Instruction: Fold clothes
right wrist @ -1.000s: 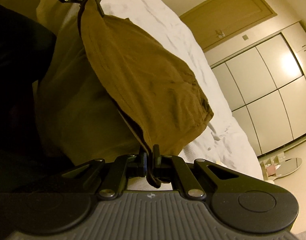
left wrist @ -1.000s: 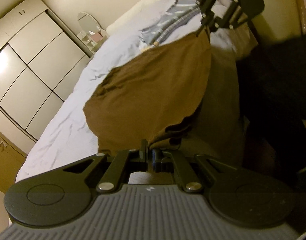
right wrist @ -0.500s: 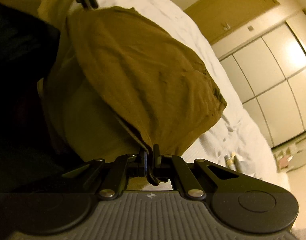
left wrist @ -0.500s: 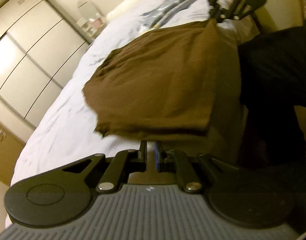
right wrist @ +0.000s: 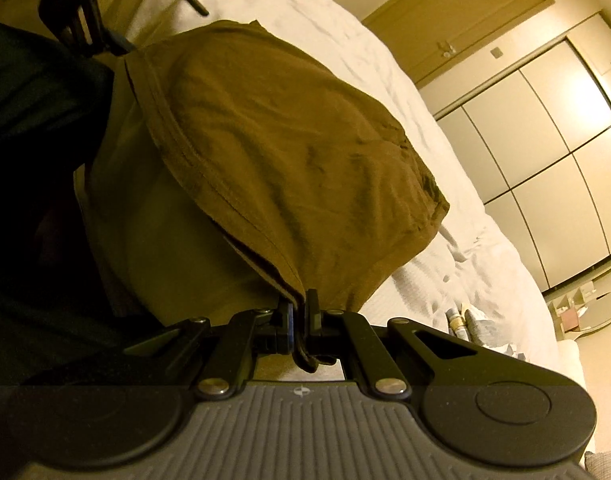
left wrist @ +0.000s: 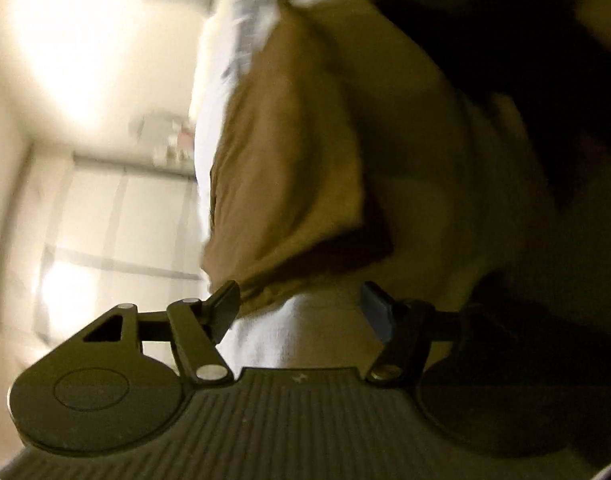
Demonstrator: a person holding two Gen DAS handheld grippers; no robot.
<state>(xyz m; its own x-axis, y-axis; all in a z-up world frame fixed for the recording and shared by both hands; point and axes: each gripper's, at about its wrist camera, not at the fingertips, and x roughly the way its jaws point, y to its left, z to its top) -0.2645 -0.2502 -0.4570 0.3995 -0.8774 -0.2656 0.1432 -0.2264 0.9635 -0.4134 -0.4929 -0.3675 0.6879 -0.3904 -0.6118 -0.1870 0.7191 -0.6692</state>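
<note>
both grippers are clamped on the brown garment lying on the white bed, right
Not quite. Only the right gripper is clamped on the brown garment lying on the white bed. The left gripper is open, holding nothing, as the left wrist view shows.

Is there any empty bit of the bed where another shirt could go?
Yes: the white sheet is bare beyond the brown garment, toward the wardrobe. The near edge is crowded: the right gripper pinches the garment's hem, the open left gripper hangs just past its far corner.
</note>
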